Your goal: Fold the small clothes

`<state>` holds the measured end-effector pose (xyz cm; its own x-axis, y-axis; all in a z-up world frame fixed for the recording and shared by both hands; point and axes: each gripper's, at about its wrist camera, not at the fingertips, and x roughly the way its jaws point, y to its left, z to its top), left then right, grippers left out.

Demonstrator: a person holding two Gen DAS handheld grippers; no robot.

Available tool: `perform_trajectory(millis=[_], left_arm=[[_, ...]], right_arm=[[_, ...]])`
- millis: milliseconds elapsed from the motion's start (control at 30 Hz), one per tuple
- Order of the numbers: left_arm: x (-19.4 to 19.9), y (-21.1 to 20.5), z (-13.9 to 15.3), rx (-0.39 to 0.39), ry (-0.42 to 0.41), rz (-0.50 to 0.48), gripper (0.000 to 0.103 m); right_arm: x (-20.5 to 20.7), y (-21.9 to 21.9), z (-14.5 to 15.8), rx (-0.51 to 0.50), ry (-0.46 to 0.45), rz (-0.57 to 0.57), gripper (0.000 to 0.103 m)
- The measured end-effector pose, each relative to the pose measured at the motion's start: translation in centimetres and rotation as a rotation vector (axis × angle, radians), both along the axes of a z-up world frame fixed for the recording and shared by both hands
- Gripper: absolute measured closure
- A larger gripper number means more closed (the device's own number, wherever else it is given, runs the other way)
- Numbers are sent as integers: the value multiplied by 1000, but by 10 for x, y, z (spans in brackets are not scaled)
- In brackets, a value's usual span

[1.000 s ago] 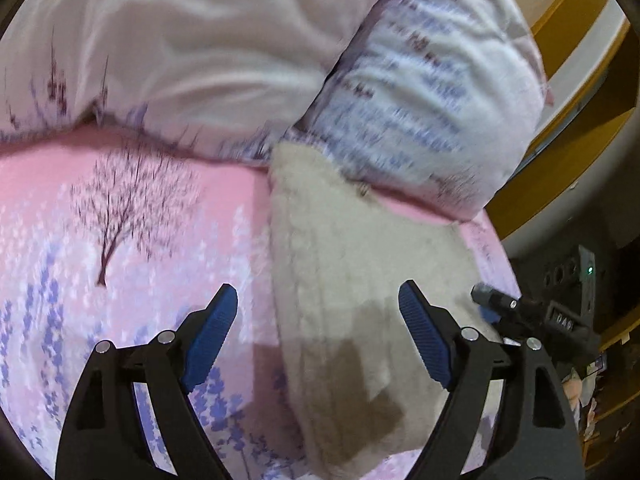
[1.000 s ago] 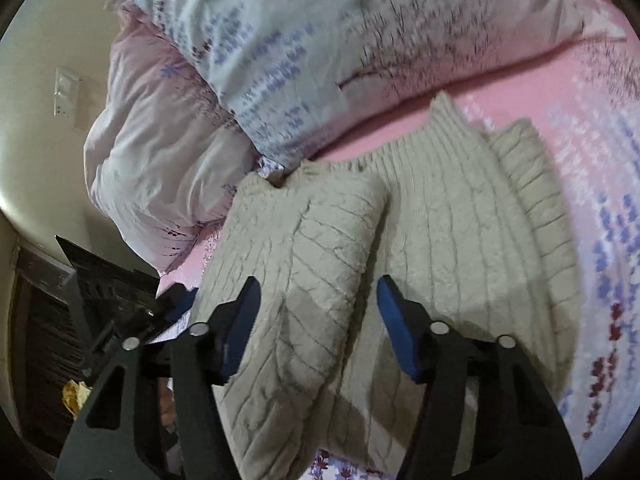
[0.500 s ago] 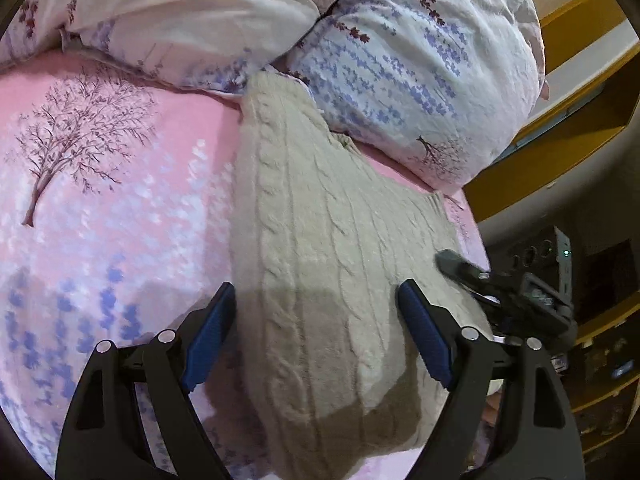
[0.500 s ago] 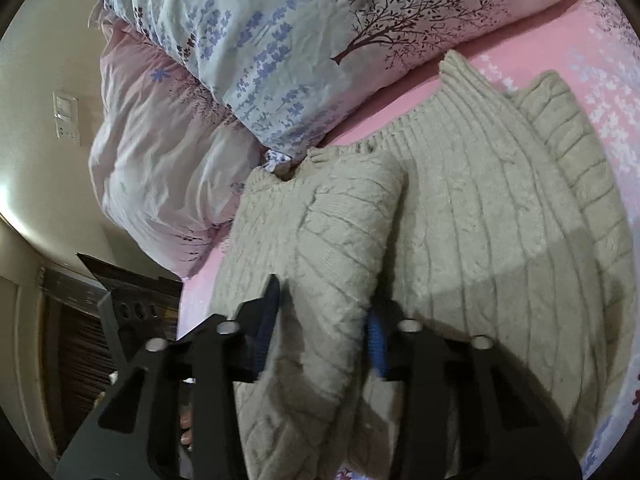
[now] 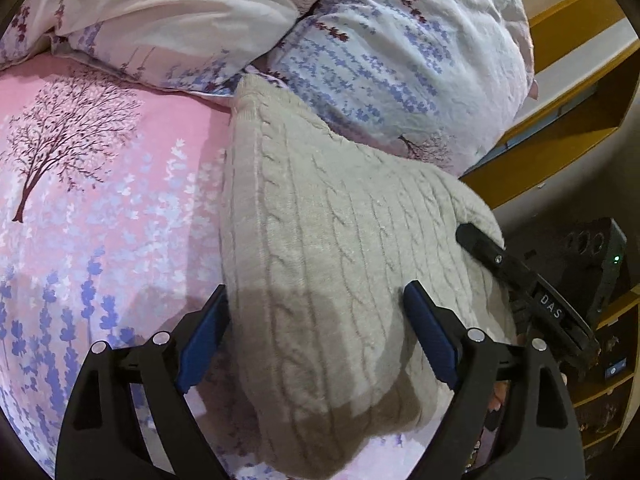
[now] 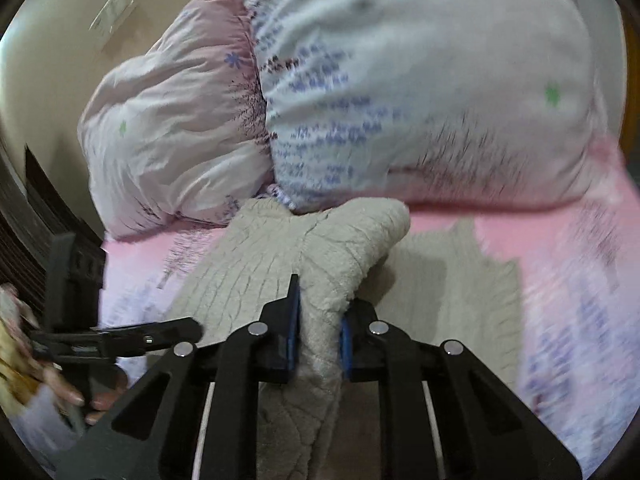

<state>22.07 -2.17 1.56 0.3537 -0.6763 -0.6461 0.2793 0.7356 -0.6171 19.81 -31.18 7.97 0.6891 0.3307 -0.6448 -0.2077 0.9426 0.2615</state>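
Note:
A cream cable-knit sweater (image 5: 320,220) lies on the pink bed sheet (image 5: 120,220), its top against the pillows. My left gripper (image 5: 316,290) hovers over the sweater's near part with the knit between its blue pads; the jaws are opening and the pads do not press on it. In the right wrist view my right gripper (image 6: 320,300) pinches a raised fold of the sweater (image 6: 352,232) between its pads, jaws still closing, and the fold stands up off the bed. A black finger (image 5: 492,256) of the right tool reaches onto the sweater's right side.
Two floral pillows (image 5: 400,60) (image 5: 180,20) pile up behind the sweater. A wooden shelf (image 5: 560,100) and a black device with a green light (image 5: 600,256) stand past the bed's right edge. A person's hand (image 6: 80,396) holds the left tool.
The right jaws closed from wide apart onto a sweater fold and lifted it, the view rolling. The left view settled lower over the sweater, jaws a little wider.

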Motion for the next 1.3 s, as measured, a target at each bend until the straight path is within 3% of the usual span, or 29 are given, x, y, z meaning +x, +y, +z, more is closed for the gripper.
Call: perform_trajectory(millis=[133,233,533,633,1000,1100,1300], left_arm=[[-5,-12,3,-6,-15,-34,15],[-8,-24,1,14,-14,-59,15],[-9,-42,-2,34,-10,-89,15],[-9,-43,-5,40,-6,-89,15],[-10,-47,-8,32,-5,-89,17],[-11,-47,-7,34,-10,-87,18],[-14,-46,-7,42,-21,-85,20]], right_arm=[[-5,-15,7,-85,-28,-53,87],[-1,-37,-9,-123,41,-126,88],[-4,-69,-14,-111,47,-192,87],[-1,-67,-27,-124,90,-191,85],[-12,-83,-38,34,159,-214,83],[-16,-82,-38,19,165,-223,66],[-42,-91,-36,88,163,-222,64]])
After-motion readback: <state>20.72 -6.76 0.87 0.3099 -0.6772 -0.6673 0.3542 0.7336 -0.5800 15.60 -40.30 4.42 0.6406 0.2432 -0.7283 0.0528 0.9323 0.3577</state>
